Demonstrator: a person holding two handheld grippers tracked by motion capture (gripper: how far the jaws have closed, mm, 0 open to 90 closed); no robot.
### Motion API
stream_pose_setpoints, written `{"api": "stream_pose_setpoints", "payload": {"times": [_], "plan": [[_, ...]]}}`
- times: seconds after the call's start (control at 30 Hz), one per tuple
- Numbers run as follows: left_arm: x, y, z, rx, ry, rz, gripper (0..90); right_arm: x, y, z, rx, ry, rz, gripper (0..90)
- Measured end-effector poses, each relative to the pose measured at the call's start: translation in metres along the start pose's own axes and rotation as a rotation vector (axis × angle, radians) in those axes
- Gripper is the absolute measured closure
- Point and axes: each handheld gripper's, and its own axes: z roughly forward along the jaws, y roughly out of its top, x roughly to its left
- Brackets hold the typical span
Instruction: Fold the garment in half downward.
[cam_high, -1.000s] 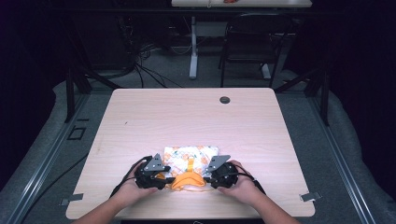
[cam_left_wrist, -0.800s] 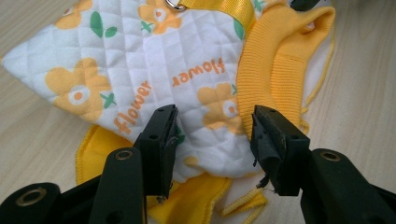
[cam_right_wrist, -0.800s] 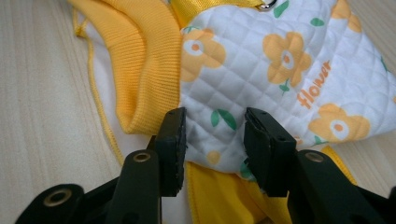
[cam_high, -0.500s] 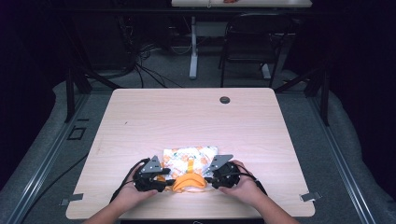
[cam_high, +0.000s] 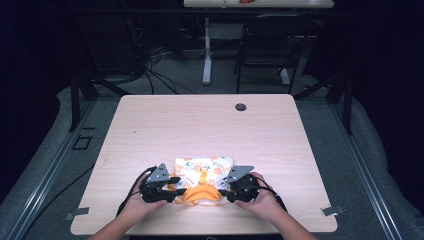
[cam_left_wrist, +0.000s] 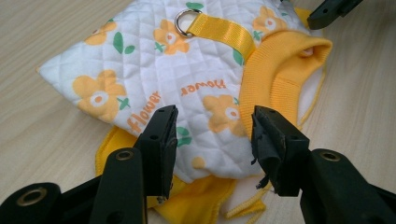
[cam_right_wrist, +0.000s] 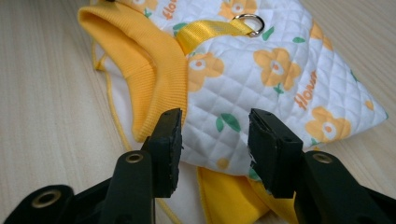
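In the high view, a small quilted pet vest, white with orange flowers and an orange ribbed collar, lies flat near the front edge of the tabletop. The left tool sits at the vest's left side and the right tool at its right side, each held in a hand, with the collar between them. A small dark round disc lies well apart, near the far edge.

In the left gripper view, the left tool stands with its jaws spread wide above the quilted cloth; the pads do not press on it. A yellow strap with a metal ring runs across the back of the vest, and the ribbed collar lies to the right.

In the right gripper view, the right tool has just been opening its jaws, which now stand wide apart over the vest's edge, with cloth below the gap but not pinched. The collar lies to the left, the ring farther up.
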Motion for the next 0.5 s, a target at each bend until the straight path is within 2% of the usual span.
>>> {"api": "stream_pose_setpoints", "payload": {"times": [0.13, 0.37, 0.5], "plan": [[0.002, 0.004, -0.004, -0.017, 0.009, -0.004, 51.0, 0.0, 0.001, -0.002, -0.014, 0.007, 0.01, 53.9], [0.008, 0.01, -0.015, -0.051, 0.038, -0.02, 50.9, -0.002, 0.003, -0.01, -0.036, -0.006, 0.034, 53.4], [0.011, 0.01, -0.021, -0.055, 0.054, -0.03, 50.9, -0.004, 0.004, -0.016, -0.049, -0.018, 0.056, 53.5]]}}
